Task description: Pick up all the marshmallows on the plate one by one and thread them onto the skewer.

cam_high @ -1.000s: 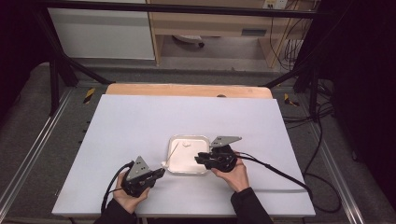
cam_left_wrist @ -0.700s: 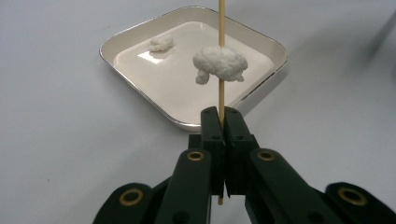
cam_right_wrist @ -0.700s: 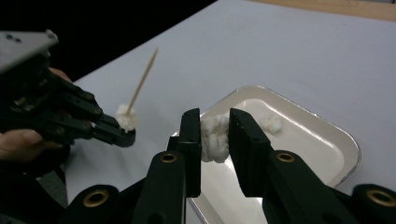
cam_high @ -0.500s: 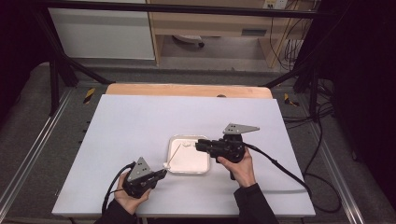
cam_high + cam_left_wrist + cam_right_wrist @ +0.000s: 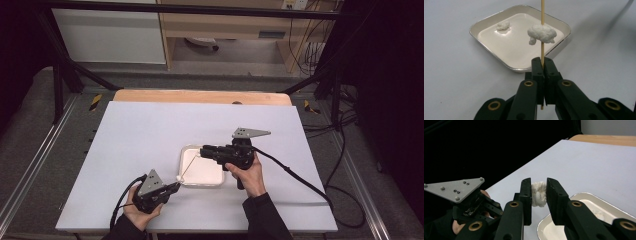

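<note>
**Skewer and cotton-like lumps over the tray**

The left tool is clamped on a thin wooden skewer, which carries a white fluffy lump threaded on it above the shallow white square tray. A smaller white lump lies inside the tray. The right tool pinches another white fluffy piece between its jaws, above the tray's edge on the white desk.
</note>
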`<state>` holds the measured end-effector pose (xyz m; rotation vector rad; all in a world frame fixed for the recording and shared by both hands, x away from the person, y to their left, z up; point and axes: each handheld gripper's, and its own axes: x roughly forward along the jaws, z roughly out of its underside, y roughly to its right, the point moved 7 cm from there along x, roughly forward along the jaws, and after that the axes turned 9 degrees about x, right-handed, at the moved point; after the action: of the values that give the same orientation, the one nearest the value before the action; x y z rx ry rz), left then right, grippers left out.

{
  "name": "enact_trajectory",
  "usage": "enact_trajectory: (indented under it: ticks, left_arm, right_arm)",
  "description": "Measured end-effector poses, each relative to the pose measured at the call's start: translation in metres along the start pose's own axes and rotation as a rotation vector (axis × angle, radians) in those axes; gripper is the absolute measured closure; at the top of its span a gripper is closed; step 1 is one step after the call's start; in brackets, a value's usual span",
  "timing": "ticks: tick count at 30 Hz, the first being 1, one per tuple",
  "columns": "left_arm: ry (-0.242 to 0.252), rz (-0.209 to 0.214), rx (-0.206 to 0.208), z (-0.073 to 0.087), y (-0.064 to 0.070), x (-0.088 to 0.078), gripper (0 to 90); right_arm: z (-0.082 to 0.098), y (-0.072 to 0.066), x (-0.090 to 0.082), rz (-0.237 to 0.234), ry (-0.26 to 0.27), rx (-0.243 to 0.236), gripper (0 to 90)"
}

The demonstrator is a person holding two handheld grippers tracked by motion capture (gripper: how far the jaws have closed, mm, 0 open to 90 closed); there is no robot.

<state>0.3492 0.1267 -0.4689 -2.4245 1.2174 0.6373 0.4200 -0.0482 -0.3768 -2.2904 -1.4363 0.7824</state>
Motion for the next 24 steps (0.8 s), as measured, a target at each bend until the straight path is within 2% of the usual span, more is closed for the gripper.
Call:
enact_trajectory:
  ticks: [11,19,24]
  left_arm:
    - [0.000,0.002,0.012,-0.001,0.002,0.001,88.6]
    - [0.005,-0.002,0.028,-0.001,0.003,0.000,88.7]
    - [0.008,-0.002,0.021,-0.001,0.003,0.000,88.8]
  right_arm:
    - [0.006,0.000,0.010,-0.035,-0.025,0.024,75.4]
    - [0.011,0.001,0.013,-0.042,-0.048,0.030,77.1]
    - [0.014,-0.001,0.015,-0.057,-0.057,0.051,79.7]
